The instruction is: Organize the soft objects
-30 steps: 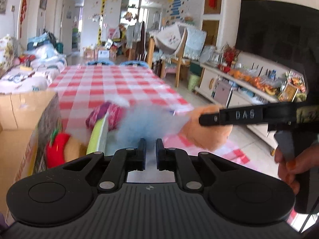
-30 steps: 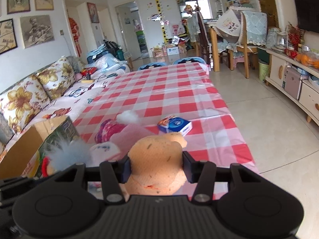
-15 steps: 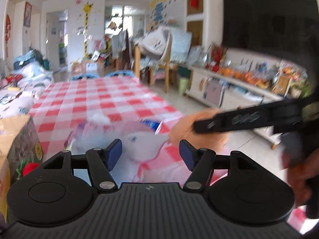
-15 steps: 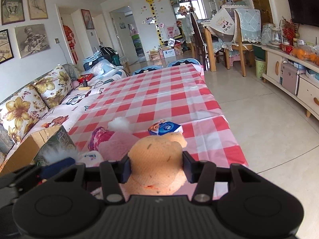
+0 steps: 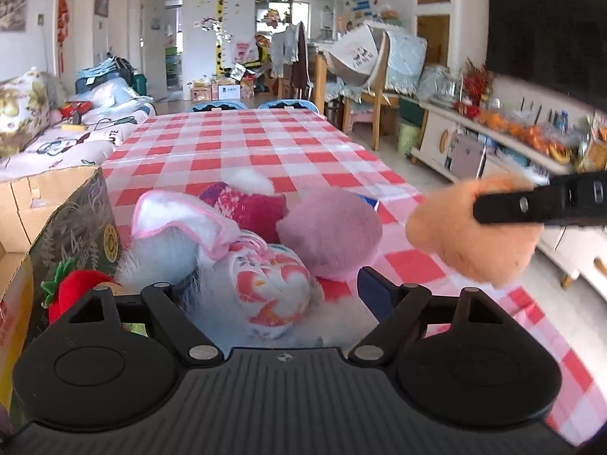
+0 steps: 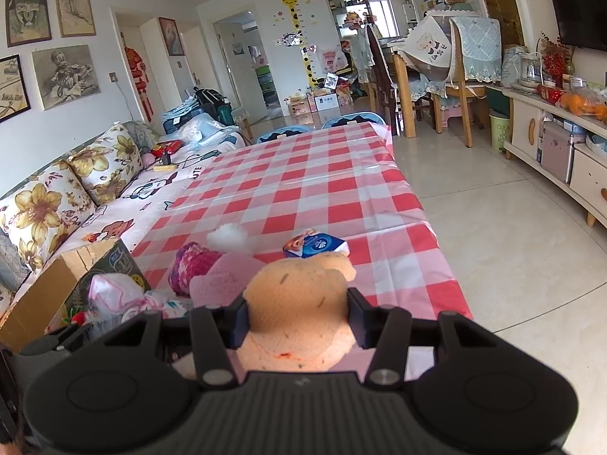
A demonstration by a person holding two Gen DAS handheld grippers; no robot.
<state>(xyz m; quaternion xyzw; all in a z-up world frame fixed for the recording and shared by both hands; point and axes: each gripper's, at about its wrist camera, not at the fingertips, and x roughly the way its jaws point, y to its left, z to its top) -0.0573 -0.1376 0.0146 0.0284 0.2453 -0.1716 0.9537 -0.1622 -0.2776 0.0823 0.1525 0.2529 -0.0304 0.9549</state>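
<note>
My left gripper (image 5: 282, 288) hovers low over a heap of soft toys on the checked table (image 5: 242, 144). Its jaws are opening wide, and a floral pink-and-white plush (image 5: 273, 284) and a grey-white furry toy (image 5: 167, 239) lie loose between and below them, unpressed. A pink round plush (image 5: 330, 235), a magenta knitted piece (image 5: 246, 204) and a white fluff ball (image 5: 248, 182) lie just beyond. My right gripper (image 6: 297, 314) is shut on an orange plush (image 6: 299, 303), held above the table's near right corner; the orange plush (image 5: 474, 242) also shows in the left wrist view.
An open cardboard box (image 5: 57, 220) stands at the left with a red strawberry plush (image 5: 76, 284) against it. A blue-and-white packet (image 6: 315, 248) lies past the toys. A sofa (image 6: 76, 189) runs along the left; bare floor (image 6: 512, 246) lies right of the table.
My left gripper was shut on the furry toy, then opened wide and let it go; the toy now rests on the heap by the box. My right gripper stays shut on the orange plush.
</note>
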